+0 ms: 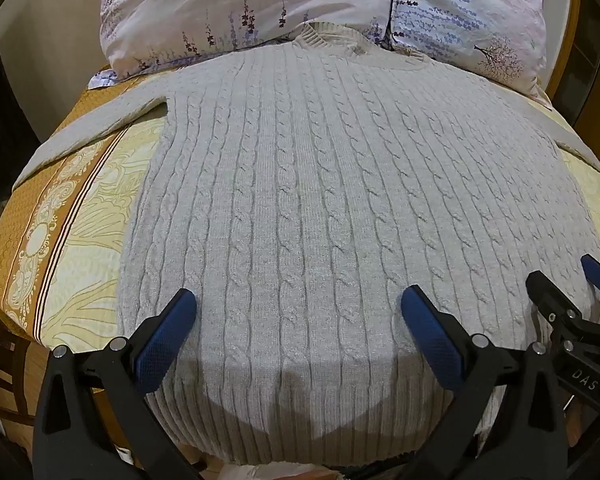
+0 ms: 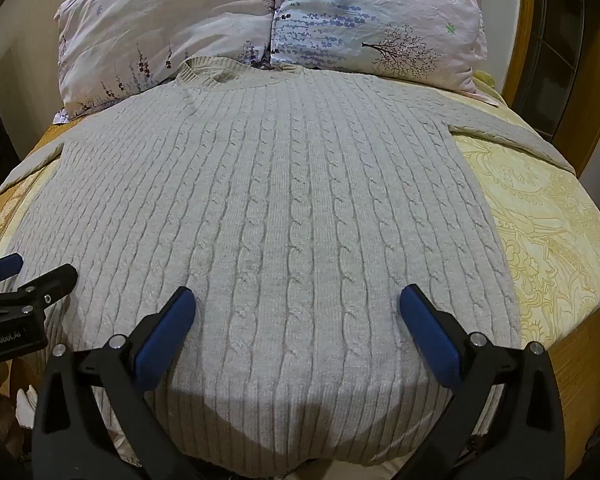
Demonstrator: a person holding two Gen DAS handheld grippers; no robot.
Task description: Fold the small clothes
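On the bed [image 1: 80, 216], one sweater [image 1: 300, 184], two pillows [image 1: 240, 8].

Yellow-and-tan ornamental patterned bedsheet [image 2: 540, 216], covering bed. Two pale pink-and-white floral-print pillows [image 2: 172, 28] [image 2: 380, 20], side by side at head. Wooden bed frame [image 2: 520, 60] beyond.
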